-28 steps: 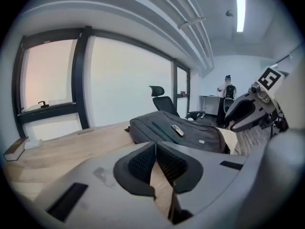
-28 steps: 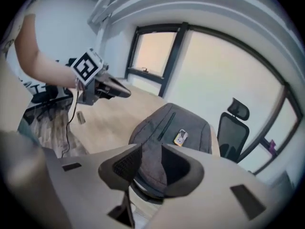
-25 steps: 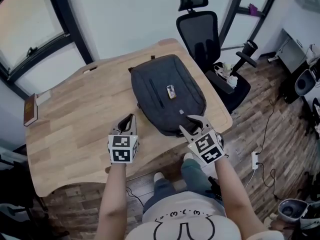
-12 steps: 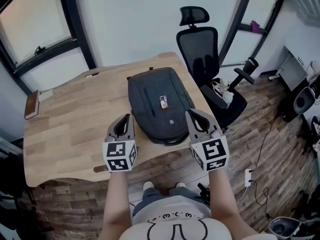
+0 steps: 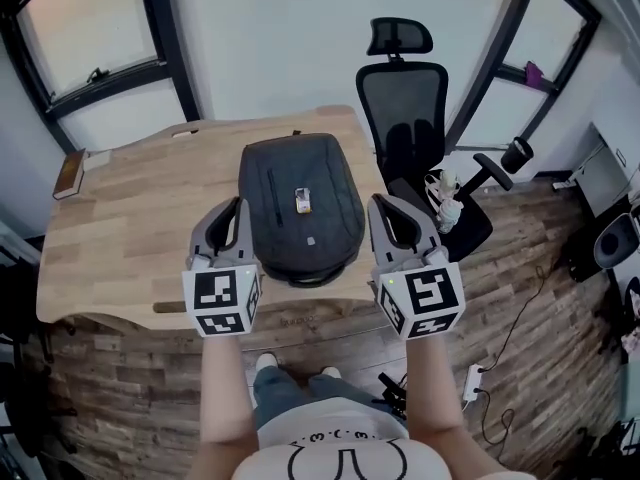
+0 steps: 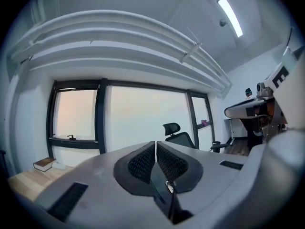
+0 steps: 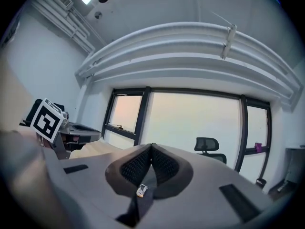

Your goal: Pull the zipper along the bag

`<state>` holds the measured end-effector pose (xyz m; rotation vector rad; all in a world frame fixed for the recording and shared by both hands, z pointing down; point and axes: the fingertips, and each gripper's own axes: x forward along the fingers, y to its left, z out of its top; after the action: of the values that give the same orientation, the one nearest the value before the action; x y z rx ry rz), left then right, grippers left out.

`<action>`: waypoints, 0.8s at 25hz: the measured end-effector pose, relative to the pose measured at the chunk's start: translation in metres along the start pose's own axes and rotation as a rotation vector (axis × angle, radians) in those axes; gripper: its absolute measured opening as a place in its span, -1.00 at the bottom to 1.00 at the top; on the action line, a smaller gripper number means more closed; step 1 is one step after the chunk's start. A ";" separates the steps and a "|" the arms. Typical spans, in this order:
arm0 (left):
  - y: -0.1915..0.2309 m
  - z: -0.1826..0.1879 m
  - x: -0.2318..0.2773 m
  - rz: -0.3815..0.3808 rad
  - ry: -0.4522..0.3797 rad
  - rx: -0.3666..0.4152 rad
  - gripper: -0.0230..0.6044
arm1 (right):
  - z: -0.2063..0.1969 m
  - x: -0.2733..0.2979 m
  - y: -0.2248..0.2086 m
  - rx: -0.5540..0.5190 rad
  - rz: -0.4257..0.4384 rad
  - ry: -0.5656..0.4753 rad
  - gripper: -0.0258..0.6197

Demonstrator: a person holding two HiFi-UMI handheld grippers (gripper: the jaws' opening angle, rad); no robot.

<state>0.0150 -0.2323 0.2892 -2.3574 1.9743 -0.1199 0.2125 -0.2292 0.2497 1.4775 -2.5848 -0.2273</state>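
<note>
The dark grey backpack (image 5: 300,206) lies flat on the wooden table (image 5: 130,228), with a small light tag (image 5: 302,200) on its top. My left gripper (image 5: 236,208) hovers by the bag's left side, near the table's front edge. My right gripper (image 5: 382,208) hovers by its right side. Both are raised, point level and touch nothing. In the left gripper view the left gripper (image 6: 156,145) has its pads pressed together and empty. In the right gripper view the right gripper (image 7: 151,148) is likewise shut on nothing. Neither gripper view shows the bag.
A black office chair (image 5: 420,118) stands behind the table's right end, with small white items on its seat. A book (image 5: 70,173) lies at the table's far left corner. Dark-framed windows (image 6: 100,123) fill the wall ahead. Cables lie on the floor at right.
Both grippers have risen and drawn back from the bag's near edge. The right gripper's jaws, open by the bag a second ago, are now shut and empty.
</note>
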 end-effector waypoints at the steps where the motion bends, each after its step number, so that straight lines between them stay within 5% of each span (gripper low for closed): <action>1: -0.004 0.006 -0.003 0.016 -0.005 0.020 -0.85 | 0.003 -0.003 -0.004 -0.012 0.007 -0.008 -0.77; 11: -0.014 0.051 -0.029 0.080 -0.047 0.136 -0.85 | 0.027 -0.011 -0.012 0.000 0.040 -0.107 -0.77; 20: -0.015 0.069 -0.037 0.016 -0.085 0.135 -0.85 | 0.047 -0.022 -0.001 0.011 -0.020 -0.121 -0.77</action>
<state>0.0299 -0.1933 0.2217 -2.2255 1.8833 -0.1447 0.2148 -0.2086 0.2025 1.5398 -2.6691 -0.3150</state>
